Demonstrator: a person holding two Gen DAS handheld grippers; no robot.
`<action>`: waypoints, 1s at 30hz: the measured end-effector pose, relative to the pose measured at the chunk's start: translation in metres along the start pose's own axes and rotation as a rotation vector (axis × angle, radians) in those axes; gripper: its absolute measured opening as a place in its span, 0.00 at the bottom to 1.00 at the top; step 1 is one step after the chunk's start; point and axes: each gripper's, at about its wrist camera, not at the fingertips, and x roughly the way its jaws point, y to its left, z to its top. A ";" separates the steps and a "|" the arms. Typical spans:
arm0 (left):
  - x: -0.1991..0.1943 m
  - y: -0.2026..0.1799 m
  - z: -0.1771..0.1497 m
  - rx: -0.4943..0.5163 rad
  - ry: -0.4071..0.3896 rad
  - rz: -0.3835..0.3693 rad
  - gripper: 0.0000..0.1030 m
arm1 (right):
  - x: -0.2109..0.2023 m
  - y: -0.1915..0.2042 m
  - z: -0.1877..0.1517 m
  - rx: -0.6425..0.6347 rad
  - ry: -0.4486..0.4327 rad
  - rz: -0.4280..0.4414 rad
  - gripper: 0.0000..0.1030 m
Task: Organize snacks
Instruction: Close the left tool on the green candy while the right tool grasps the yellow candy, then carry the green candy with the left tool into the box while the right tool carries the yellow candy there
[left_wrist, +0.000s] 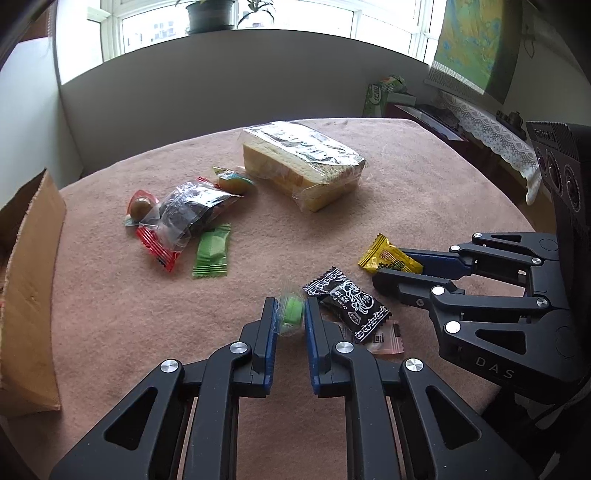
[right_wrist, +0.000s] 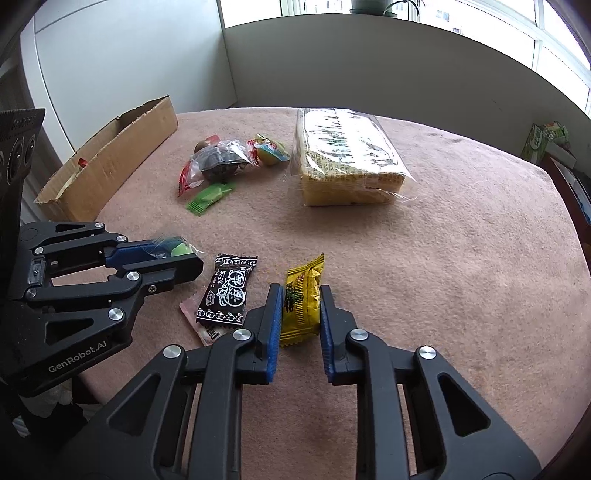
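Note:
My left gripper (left_wrist: 290, 314) is shut on a small green candy in clear wrap (left_wrist: 291, 310), low on the pink cloth; the same candy (right_wrist: 180, 251) shows between its fingers in the right wrist view. My right gripper (right_wrist: 301, 306) is shut on a yellow snack packet (right_wrist: 301, 295), whose far end (left_wrist: 384, 254) sticks out in the left wrist view. Between the two grippers lies a black-and-white candy packet (right_wrist: 227, 291) on top of a pale pink wrapper (right_wrist: 205, 332).
A brown cardboard box (right_wrist: 110, 158) stands at the cloth's left edge. Further back lie a wrapped loaf of sliced bread (right_wrist: 347, 158), a green wafer packet (right_wrist: 210, 197), a dark snack in clear wrap (right_wrist: 221, 162), a red packet (left_wrist: 157, 247) and round sweets (right_wrist: 271, 151).

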 end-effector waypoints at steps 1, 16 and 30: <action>-0.002 0.001 0.000 -0.003 -0.005 0.000 0.12 | -0.001 -0.001 0.001 0.008 0.000 0.005 0.11; -0.030 0.020 0.003 -0.058 -0.075 0.005 0.12 | -0.021 0.015 0.022 0.022 -0.076 0.053 0.11; -0.071 0.067 0.006 -0.151 -0.183 0.046 0.12 | -0.027 0.080 0.079 -0.059 -0.137 0.136 0.11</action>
